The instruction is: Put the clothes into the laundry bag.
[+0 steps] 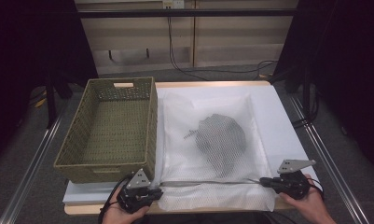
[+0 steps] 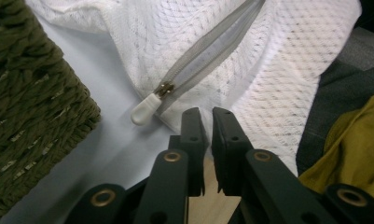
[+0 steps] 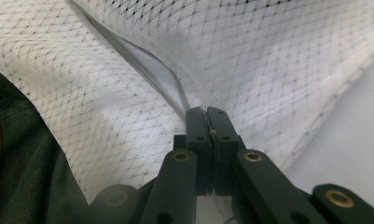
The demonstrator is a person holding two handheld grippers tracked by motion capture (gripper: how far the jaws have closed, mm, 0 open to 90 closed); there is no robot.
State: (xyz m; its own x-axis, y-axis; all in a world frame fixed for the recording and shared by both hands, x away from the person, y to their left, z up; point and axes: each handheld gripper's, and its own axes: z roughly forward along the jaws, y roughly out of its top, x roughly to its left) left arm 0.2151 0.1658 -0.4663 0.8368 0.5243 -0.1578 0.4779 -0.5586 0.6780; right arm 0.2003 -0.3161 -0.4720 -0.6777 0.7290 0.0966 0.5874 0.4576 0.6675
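White mesh laundry bag (image 1: pixel 212 140) lies flat on the table (image 1: pixel 287 121), right of the woven basket (image 1: pixel 110 130), with a dark garment (image 1: pixel 222 137) inside. Its zipper (image 1: pixel 208 182) runs along the near edge. Right gripper (image 1: pixel 267 181), jaws pressed together, pinches the bag's right zipper end. Left gripper (image 2: pixel 207 116), jaws nearly together, grips nothing; zipper pull (image 2: pixel 145 109) lies just beside.

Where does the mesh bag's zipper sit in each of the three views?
High view: the zipper runs along the near edge of the white mesh bag, between the two tongs.
Left gripper view: it runs from top centre down to its white pull tab, just left of the jaws.
Right gripper view: it comes down from upper left to the jaw tips.
Shared landmark: the white mesh.
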